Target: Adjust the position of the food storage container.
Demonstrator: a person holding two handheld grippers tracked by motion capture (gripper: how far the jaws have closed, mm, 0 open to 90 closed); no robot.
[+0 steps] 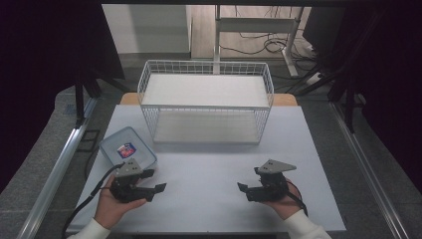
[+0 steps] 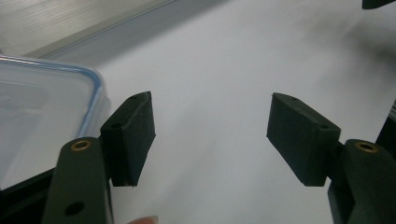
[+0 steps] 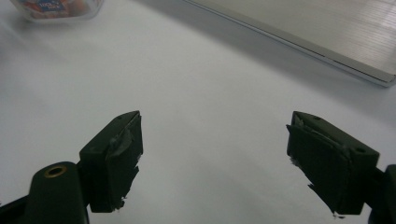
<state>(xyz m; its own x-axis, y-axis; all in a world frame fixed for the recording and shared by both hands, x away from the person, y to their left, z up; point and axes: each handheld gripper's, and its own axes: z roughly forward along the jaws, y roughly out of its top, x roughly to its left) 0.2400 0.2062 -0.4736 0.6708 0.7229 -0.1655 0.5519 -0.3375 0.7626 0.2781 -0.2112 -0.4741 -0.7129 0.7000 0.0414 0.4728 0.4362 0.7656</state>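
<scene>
Nearest to me in the high view are the two hands at the near edge of the white worktop [image 1: 209, 199], each holding a black two-jaw claw. My left claw [image 1: 160, 188] has its jaws spread wide with nothing between them; the left gripper view confirms the gap, bare worktop showing between the pads. Just beside it, touching nothing, lies the clear plastic box with the blue-rimmed lid [image 1: 128, 148], and its corner sits right by my left pad [image 2: 130, 135]. I judge the step in hand to be reaching for that box, so I want to swing the left claw toward it, keep the jaws at full spread, and close across a rim rather than the slippery flat lid. Something small with a coloured label sits inside it; I cannot tell what.

Farther back, centred, stands the white wire basket rack [image 1: 206, 102], two tiers, both bare.

My right claw [image 1: 243, 187] is likewise wide open and holds nothing, well apart from the box, with worn pads [image 3: 116, 158] over bare worktop.
</scene>
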